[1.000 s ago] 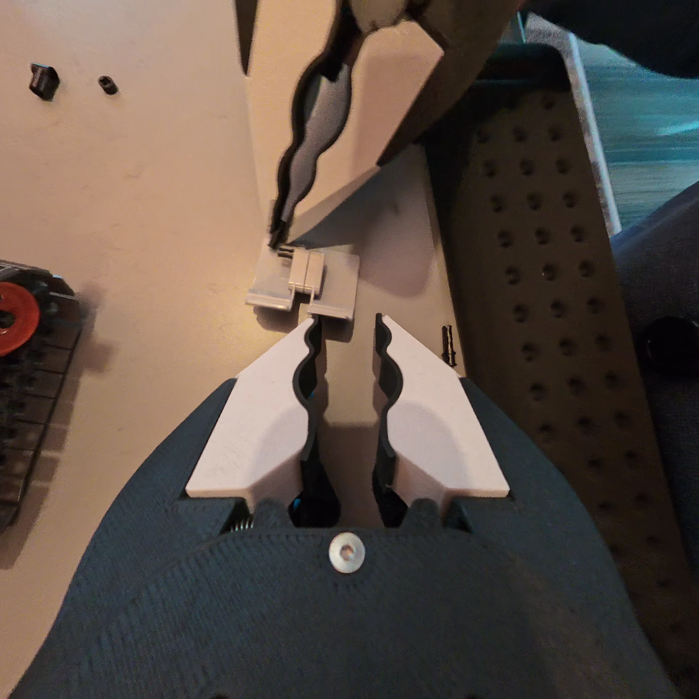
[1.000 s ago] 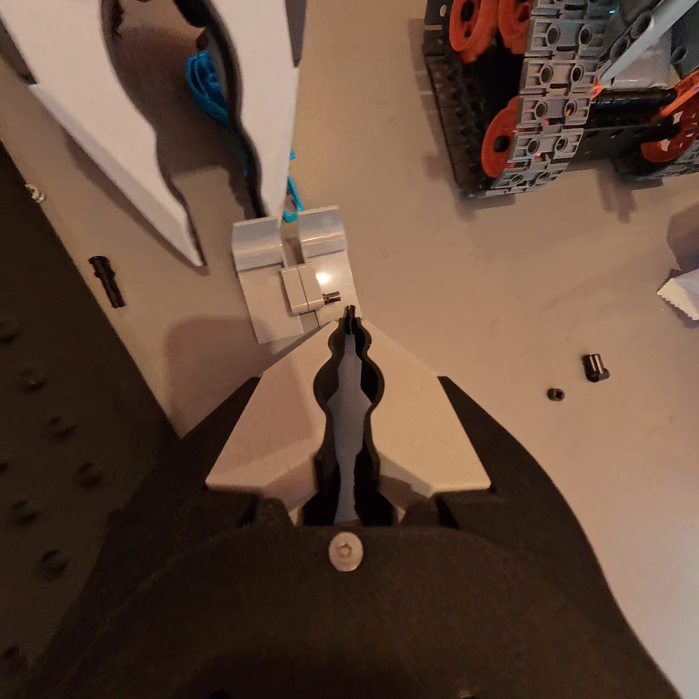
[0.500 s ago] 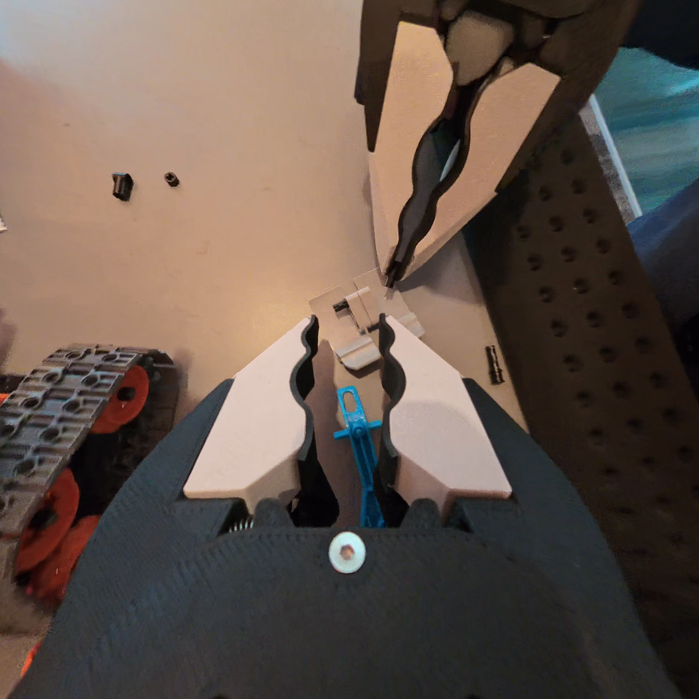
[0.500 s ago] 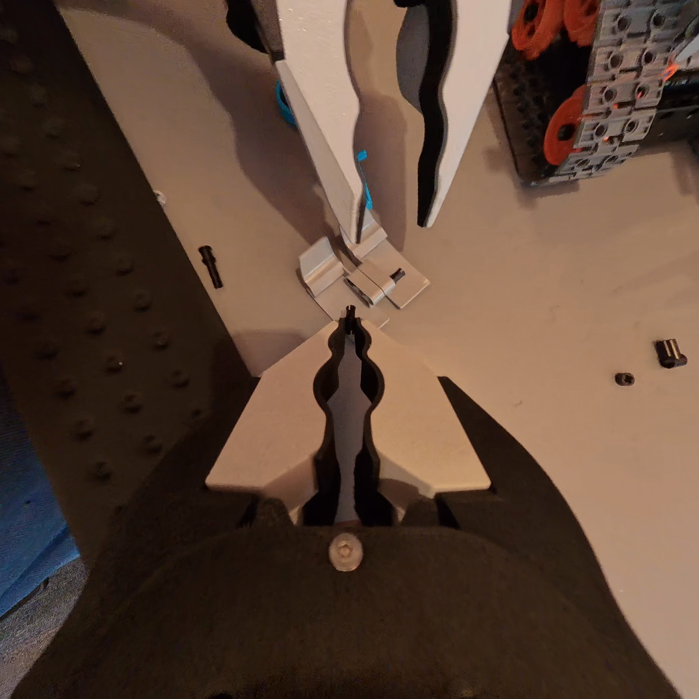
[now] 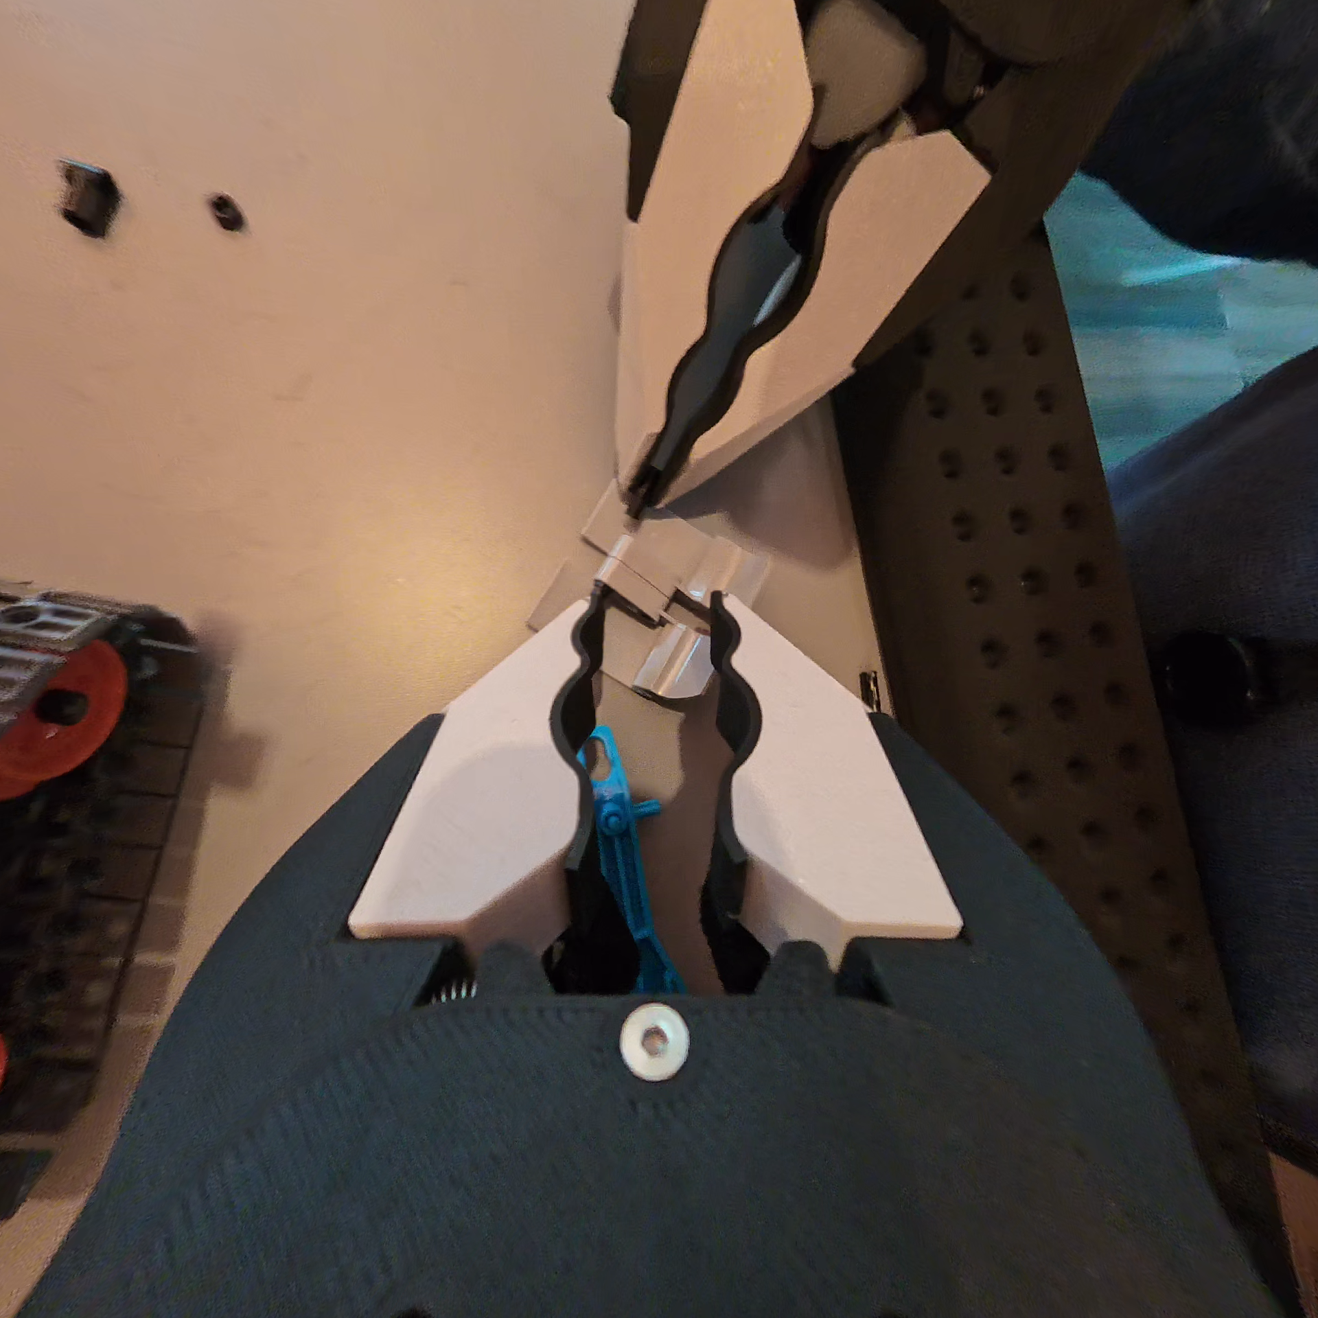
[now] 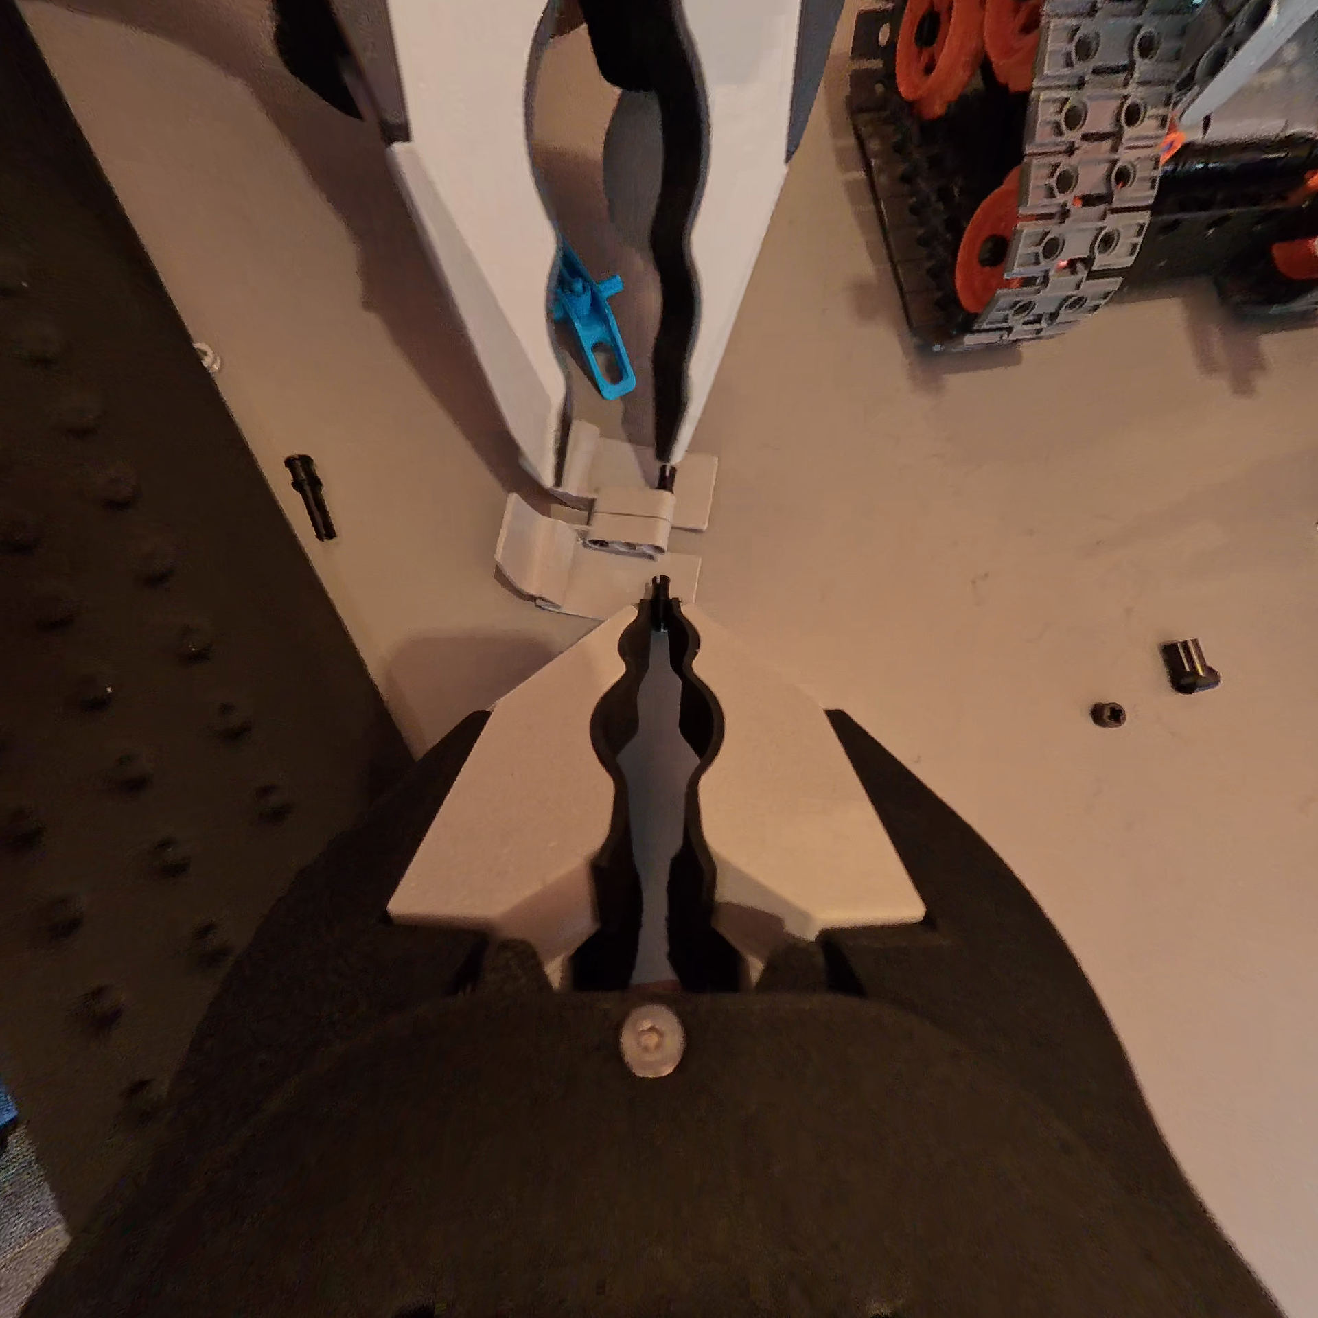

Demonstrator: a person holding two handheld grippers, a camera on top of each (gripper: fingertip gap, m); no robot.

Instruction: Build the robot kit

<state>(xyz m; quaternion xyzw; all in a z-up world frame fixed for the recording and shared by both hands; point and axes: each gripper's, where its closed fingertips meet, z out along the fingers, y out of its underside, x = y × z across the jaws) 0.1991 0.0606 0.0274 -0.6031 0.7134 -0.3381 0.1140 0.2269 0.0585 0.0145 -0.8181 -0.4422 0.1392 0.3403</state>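
Observation:
A grey hinged plate assembly point(image 5: 642, 563) lies on the beige table point(image 5: 321, 428). My left gripper point(image 5: 655, 613) is open, its fingertips straddling the near end of the assembly. A blue lever-shaped piece point(image 5: 612, 799) lies on the table under its fingers. My right gripper point(image 6: 660, 617) is shut on a small black pin point(image 6: 660, 595), whose tip sits just short of the grey assembly point(image 6: 606, 528). In the right wrist view the left gripper point(image 6: 617, 449) comes from above, with the blue piece point(image 6: 595, 335) between its fingers. In the left wrist view the right gripper point(image 5: 645, 492) touches the assembly's far end.
A tracked vehicle with orange wheels point(image 6: 1070, 178) stands to the right, and shows at the left edge of the left wrist view point(image 5: 64, 699). A loose black pin point(image 6: 310, 496) lies by a dark perforated mat point(image 6: 107, 642). Two small black parts point(image 6: 1187, 667) point(image 6: 1107, 713) lie on the table. The tips of both grippers are at nearly the same place.
The grey assembly has turned on the table. My left gripper has moved forward until its tips straddle it, and the blue piece came into view. The right gripper still holds the pin close by.

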